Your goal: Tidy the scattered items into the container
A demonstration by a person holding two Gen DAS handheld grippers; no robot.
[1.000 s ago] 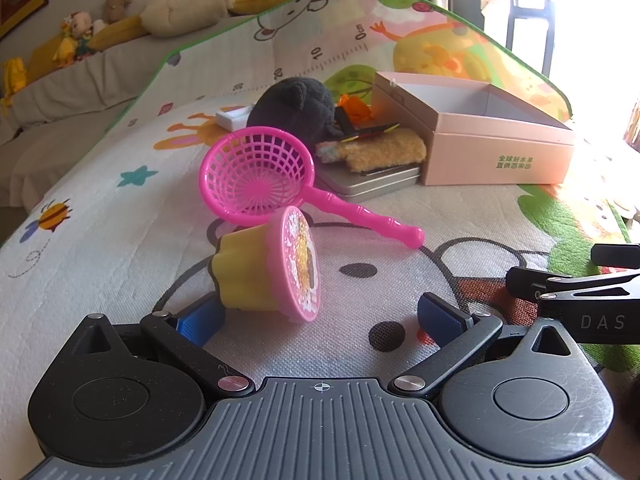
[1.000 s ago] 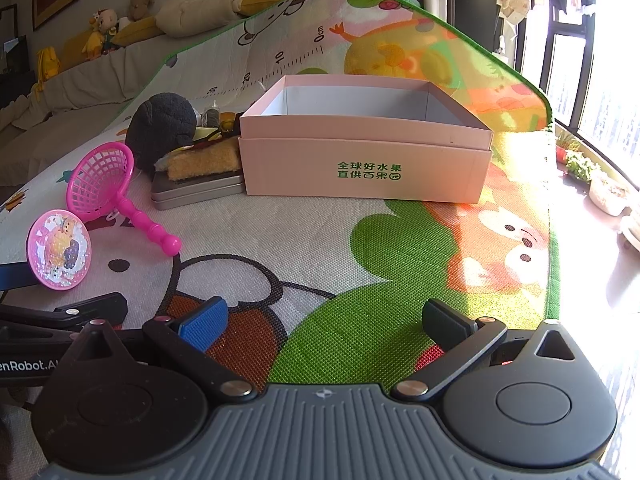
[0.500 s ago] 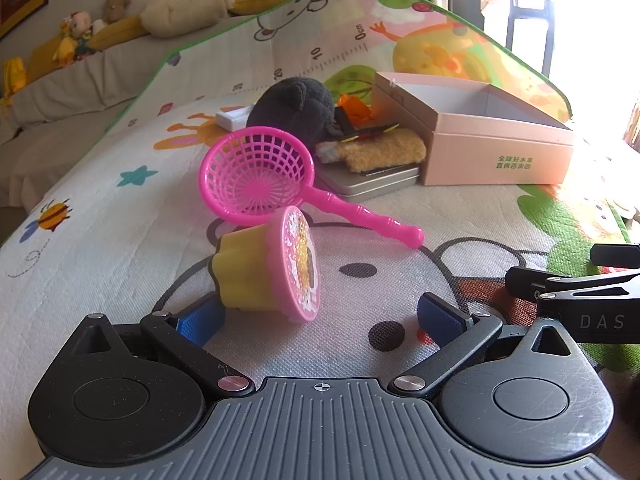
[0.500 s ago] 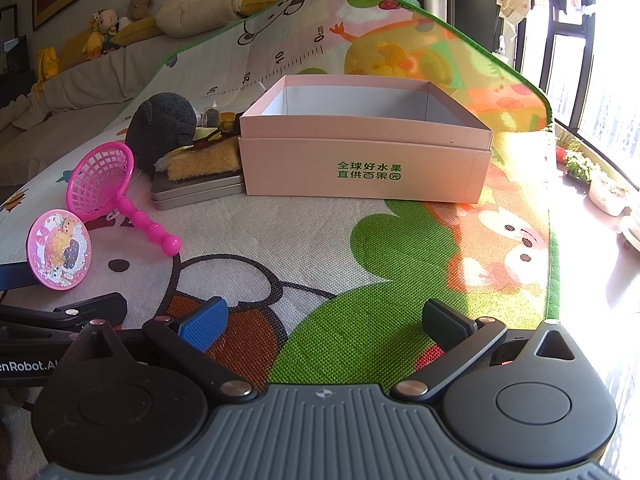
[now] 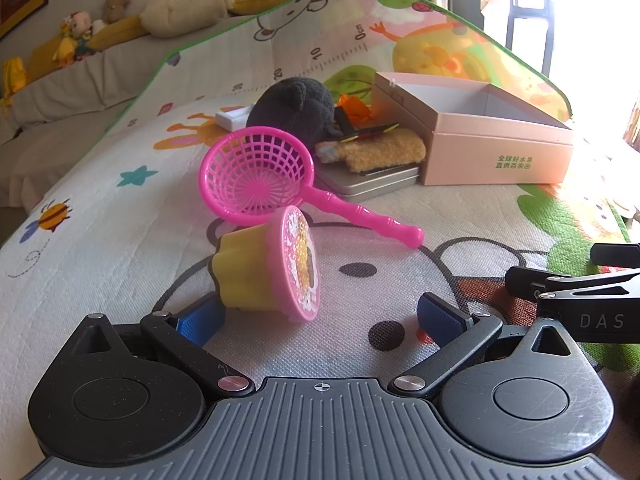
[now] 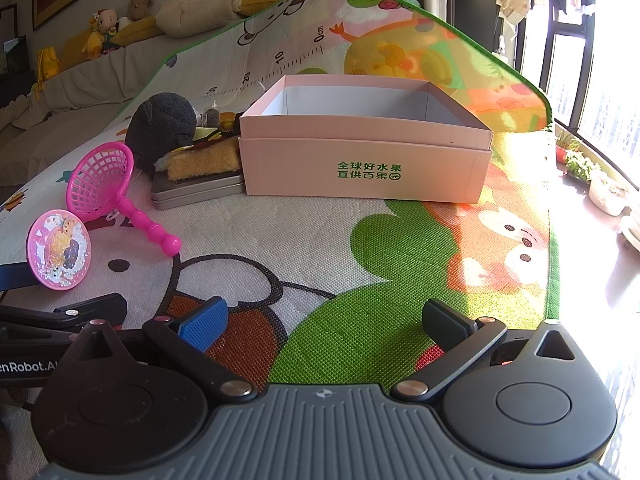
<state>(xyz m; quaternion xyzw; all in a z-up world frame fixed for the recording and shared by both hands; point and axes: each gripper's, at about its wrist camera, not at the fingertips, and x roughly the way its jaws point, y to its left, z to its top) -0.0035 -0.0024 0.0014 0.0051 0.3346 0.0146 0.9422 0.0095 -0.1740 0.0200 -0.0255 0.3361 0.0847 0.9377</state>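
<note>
A pink open box stands on the play mat; it also shows in the left wrist view. A yellow jelly cup with a pink lid lies on its side just ahead of my open left gripper, near its left finger. A pink toy strainer lies behind it. A dark plush, a furry yellow item and a grey tin sit left of the box. My right gripper is open and empty over the mat.
The cartoon play mat ends at a green edge on the right, with floor and plant pots beyond. A sofa with soft toys lies at the back left. A small white block sits behind the plush.
</note>
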